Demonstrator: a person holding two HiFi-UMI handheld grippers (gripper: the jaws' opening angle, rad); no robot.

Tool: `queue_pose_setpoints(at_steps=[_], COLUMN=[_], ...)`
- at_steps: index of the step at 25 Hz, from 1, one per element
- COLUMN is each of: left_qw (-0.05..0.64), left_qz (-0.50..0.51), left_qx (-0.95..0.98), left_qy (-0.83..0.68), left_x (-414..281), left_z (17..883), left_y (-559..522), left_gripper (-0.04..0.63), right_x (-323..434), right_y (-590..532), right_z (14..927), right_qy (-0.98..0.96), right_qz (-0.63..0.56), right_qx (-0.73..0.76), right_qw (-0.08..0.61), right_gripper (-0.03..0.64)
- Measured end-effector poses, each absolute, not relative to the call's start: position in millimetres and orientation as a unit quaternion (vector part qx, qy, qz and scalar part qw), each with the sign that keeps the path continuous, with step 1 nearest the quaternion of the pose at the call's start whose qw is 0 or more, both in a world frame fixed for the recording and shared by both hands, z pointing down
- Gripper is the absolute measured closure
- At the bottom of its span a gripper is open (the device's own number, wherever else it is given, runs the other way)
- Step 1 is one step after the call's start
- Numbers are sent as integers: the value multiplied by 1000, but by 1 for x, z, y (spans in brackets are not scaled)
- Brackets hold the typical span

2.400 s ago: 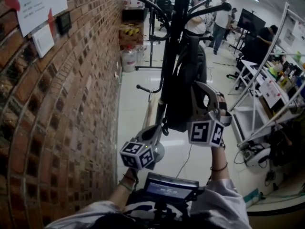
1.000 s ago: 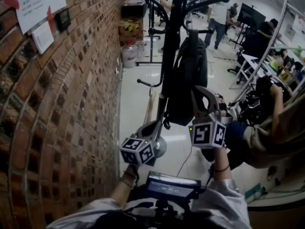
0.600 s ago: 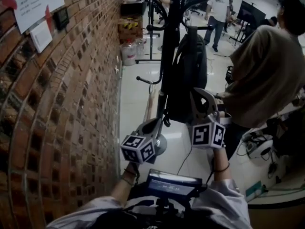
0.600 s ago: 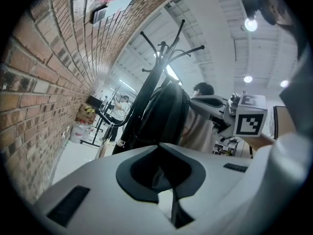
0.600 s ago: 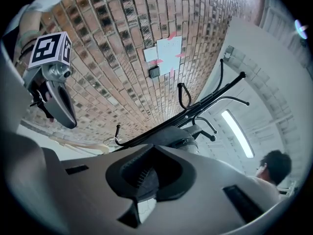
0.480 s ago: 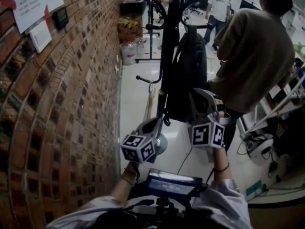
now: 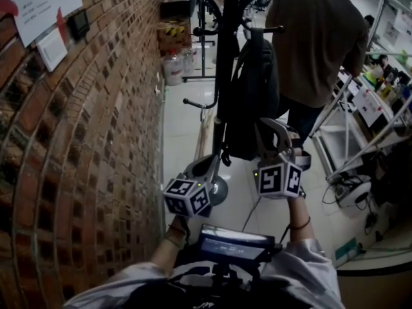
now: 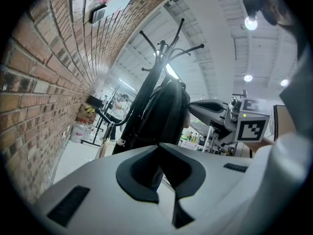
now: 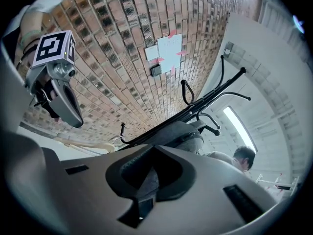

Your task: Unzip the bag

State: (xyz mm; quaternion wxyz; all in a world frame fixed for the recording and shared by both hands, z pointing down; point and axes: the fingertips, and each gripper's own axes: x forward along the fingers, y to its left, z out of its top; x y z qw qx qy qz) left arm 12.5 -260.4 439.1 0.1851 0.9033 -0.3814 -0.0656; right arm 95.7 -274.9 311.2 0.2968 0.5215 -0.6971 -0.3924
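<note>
A black backpack (image 7: pixel 251 89) hangs upright from a black coat stand (image 7: pixel 226 56) beside the brick wall. My left gripper (image 7: pixel 214 161) is low, near the bag's bottom left corner, its jaws shut with nothing in them. My right gripper (image 7: pixel 264 122) is level with the bag's lower right side, apart from it, also shut and empty. In the left gripper view the backpack (image 8: pixel 164 111) fills the middle beyond the closed jaws (image 8: pixel 159 146), with the right gripper (image 8: pixel 195 106) to its right. In the right gripper view the backpack (image 9: pixel 181 133) lies past the closed tips (image 9: pixel 154 148). No zipper pull is discernible.
A brick wall (image 7: pixel 96 108) with papers runs along the left. A person in a brown top (image 7: pixel 322 37) stands just behind the stand on the right. White racks and cluttered tables (image 7: pixel 351 127) line the right side. The stand's round base (image 7: pixel 219 190) sits on the floor.
A person in a brown top has walked in from the right and now stands behind the coat stand. Both grippers have stayed almost where they were, still shut.
</note>
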Motion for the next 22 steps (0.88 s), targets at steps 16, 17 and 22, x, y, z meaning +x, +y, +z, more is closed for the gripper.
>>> queue_pose_setpoints(at_steps=[16, 17, 22], left_qw=[191, 191, 189], left_qz=[-43, -41, -45], left_qx=[906, 906, 906], left_qy=[-376, -376, -377], left_x=[17, 17, 16], left_z=[440, 441, 442], left_y=[-254, -254, -256], left_gripper=[589, 589, 589], right_x=[99, 100, 102], right_y=[-270, -269, -270], right_z=[362, 368, 393], right_qy=[-701, -702, -705], right_qz=[-375, -373, -358], right_qx=[498, 497, 492], right_qw=[346, 349, 364], right_gripper=[601, 601, 599])
